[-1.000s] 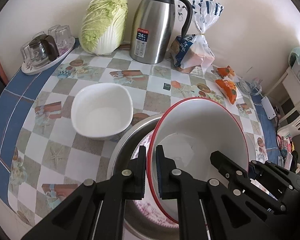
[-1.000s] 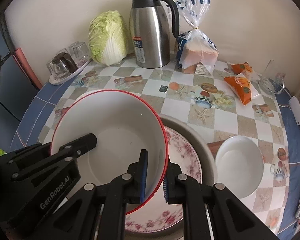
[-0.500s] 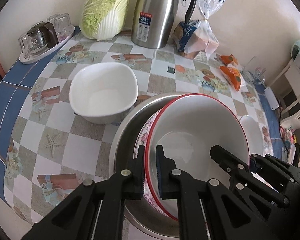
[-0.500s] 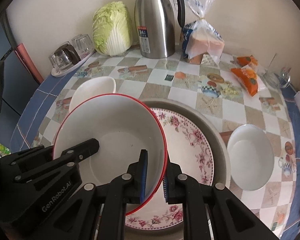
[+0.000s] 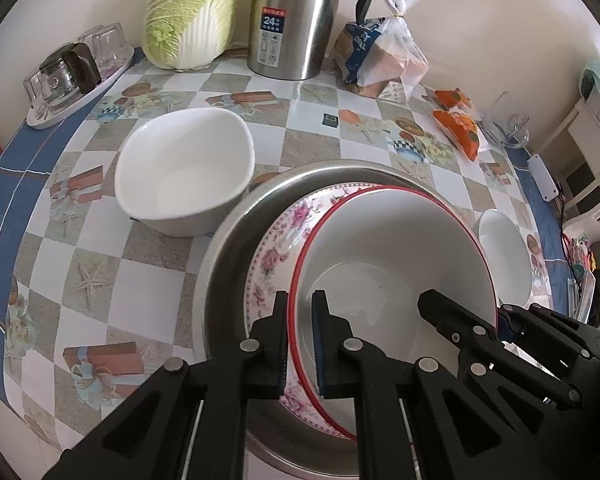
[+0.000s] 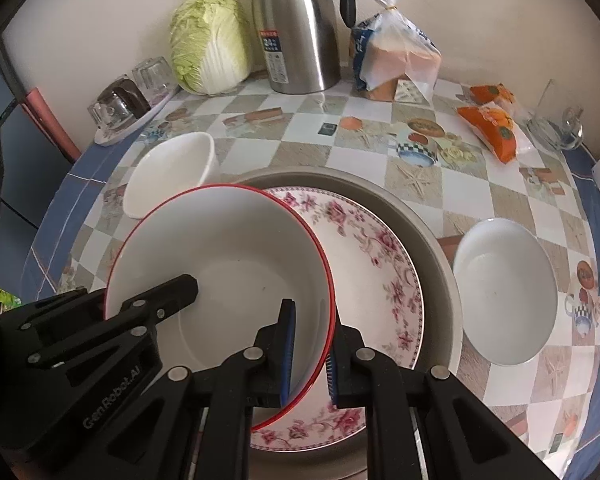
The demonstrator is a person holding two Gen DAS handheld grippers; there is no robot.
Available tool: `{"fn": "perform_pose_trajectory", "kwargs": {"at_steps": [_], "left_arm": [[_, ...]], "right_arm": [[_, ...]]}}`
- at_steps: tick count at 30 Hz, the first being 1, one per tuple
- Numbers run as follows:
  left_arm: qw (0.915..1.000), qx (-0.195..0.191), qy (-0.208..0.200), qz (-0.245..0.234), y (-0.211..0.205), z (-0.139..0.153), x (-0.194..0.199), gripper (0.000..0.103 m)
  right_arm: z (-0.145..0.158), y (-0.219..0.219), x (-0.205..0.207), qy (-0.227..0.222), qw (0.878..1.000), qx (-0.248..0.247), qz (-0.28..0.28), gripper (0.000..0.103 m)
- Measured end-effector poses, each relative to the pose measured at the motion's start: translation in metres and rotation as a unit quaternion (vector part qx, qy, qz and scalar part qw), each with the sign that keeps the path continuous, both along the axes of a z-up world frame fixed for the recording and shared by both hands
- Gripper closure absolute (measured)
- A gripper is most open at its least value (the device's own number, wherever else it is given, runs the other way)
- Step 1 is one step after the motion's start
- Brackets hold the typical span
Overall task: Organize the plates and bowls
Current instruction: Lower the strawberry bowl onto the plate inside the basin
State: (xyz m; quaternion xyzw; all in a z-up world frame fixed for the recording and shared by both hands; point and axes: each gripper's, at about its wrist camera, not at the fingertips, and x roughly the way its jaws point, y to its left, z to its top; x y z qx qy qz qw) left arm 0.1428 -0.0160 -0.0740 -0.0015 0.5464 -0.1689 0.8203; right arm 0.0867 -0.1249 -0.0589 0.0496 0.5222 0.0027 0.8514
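Both grippers hold a large white red-rimmed bowl (image 5: 392,256) (image 6: 228,248) by opposite sides of its rim. My left gripper (image 5: 300,340) is shut on its left rim, my right gripper (image 6: 310,350) on its right rim. The bowl sits low over a floral plate (image 6: 376,264) (image 5: 276,248) lying in a steel basin (image 5: 228,256) (image 6: 432,248); contact with the plate cannot be told. A squarish white bowl (image 5: 184,168) (image 6: 168,168) stands left of the basin. A small round white bowl (image 6: 504,288) (image 5: 504,256) stands right of it.
At the table's back stand a cabbage (image 5: 188,12), a steel thermos jug (image 5: 292,20), a bagged bread loaf (image 5: 380,56), orange snack packets (image 5: 460,124) and a tray of glasses (image 5: 68,76). The blue table edge (image 5: 4,184) curves on the left.
Both grippers have lowered the red-rimmed bowl down toward the floral plate in the basin. The grips have not changed.
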Motion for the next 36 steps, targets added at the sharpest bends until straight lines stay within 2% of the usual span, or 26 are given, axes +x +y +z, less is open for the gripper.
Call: {"fn": "perform_pose_trajectory", "kwargs": {"at_steps": [25, 36], "left_arm": [[0.9999, 0.009, 0.005, -0.006, -0.017, -0.011, 0.007, 0.094], [0.9999, 0.000, 0.017, 0.002, -0.013, -0.015, 0.010, 0.094]], "right_arm": [[-0.011, -0.017, 0.007, 0.013, 1.000, 0.018, -0.016, 0.088], [-0.011, -0.016, 0.008, 0.009, 1.000, 0.024, -0.013, 0.088]]}}
